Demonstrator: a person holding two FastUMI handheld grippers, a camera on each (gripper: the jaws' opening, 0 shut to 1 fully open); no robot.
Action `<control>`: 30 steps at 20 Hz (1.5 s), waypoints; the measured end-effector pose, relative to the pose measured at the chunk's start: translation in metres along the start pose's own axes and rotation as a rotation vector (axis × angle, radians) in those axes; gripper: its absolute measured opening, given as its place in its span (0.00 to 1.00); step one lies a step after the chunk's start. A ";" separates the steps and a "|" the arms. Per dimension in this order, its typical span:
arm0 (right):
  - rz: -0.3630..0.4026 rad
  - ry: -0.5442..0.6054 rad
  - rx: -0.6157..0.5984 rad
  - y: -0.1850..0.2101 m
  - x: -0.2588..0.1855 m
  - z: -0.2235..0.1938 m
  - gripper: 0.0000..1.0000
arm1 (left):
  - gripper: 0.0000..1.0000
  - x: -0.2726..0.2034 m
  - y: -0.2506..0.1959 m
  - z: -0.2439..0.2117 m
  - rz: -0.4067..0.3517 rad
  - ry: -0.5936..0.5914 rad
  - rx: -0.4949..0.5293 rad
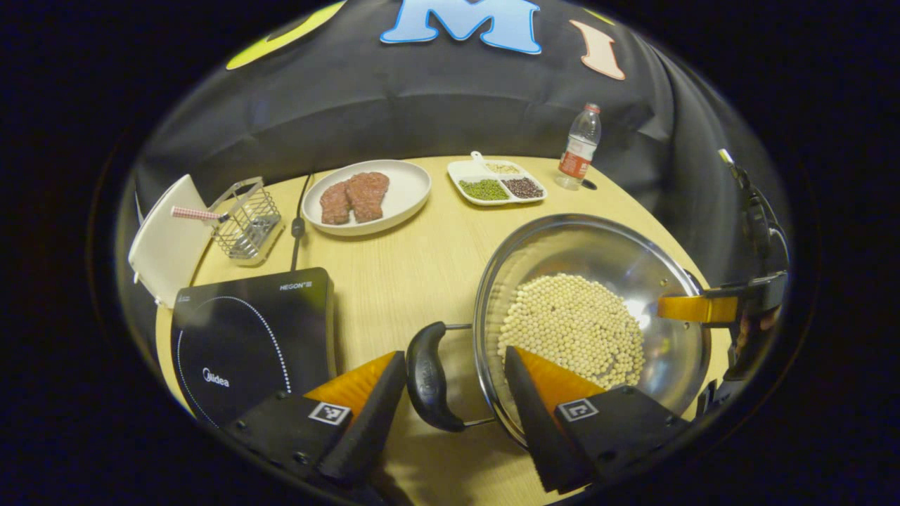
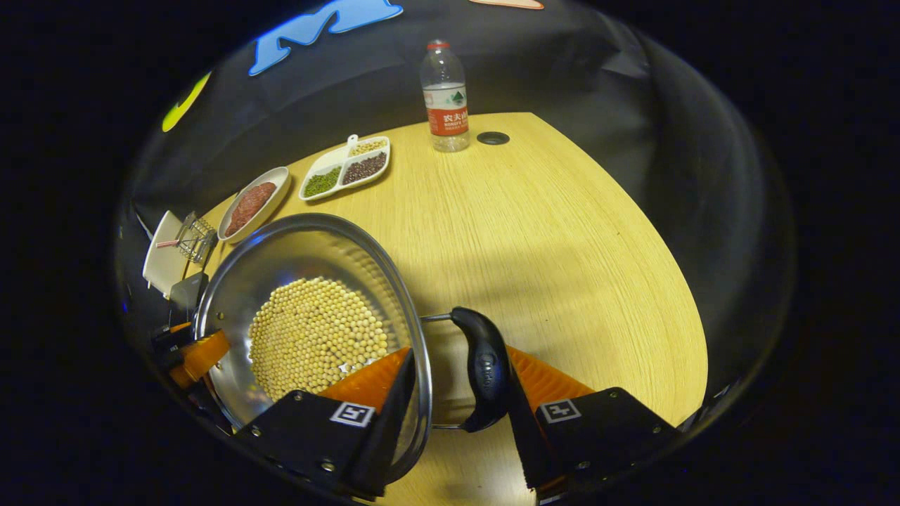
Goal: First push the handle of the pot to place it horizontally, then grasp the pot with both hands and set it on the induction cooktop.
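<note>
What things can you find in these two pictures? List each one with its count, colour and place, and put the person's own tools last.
Pot: one, shiny steel, near right of the table, holding pale beans.
Pot handles: two, black, one at each side of the pot.
Induction cooktop: one, black, near left.
Plate: one, white, far middle, with two pieces of reddish meat.
Divided dish: one, white, beside the plate, holding green, dark and pale grains.
Water bottle: one, clear with red label, far edge.
Wire basket: one, metal, far left.
Board: one, white, far left.
Table: one, light wood.
Left tool: open, straddling one handle and the rim.
Right tool: open, straddling the other handle and the rim.
</note>
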State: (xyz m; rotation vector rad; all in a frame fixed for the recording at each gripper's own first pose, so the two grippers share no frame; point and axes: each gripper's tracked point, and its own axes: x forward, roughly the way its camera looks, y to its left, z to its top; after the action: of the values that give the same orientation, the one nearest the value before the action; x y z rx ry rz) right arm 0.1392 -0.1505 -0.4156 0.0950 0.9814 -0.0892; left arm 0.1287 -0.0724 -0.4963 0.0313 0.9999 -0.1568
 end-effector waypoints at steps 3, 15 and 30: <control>0.027 0.017 0.016 0.000 0.000 -0.001 0.68 | 0.72 0.003 0.000 -0.004 -0.007 0.024 -0.002; 0.054 0.056 0.038 0.004 -0.019 -0.011 0.54 | 0.60 -0.007 -0.002 -0.003 -0.027 0.067 -0.019; 0.076 -0.009 -0.006 0.066 -0.100 0.007 0.54 | 0.64 -0.098 0.042 0.026 -0.010 0.015 -0.032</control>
State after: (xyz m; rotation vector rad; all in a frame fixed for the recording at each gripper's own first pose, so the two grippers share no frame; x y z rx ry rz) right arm 0.0973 -0.0827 -0.3262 0.1262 0.9681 -0.0165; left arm 0.1040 -0.0220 -0.4017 -0.0015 1.0173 -0.1504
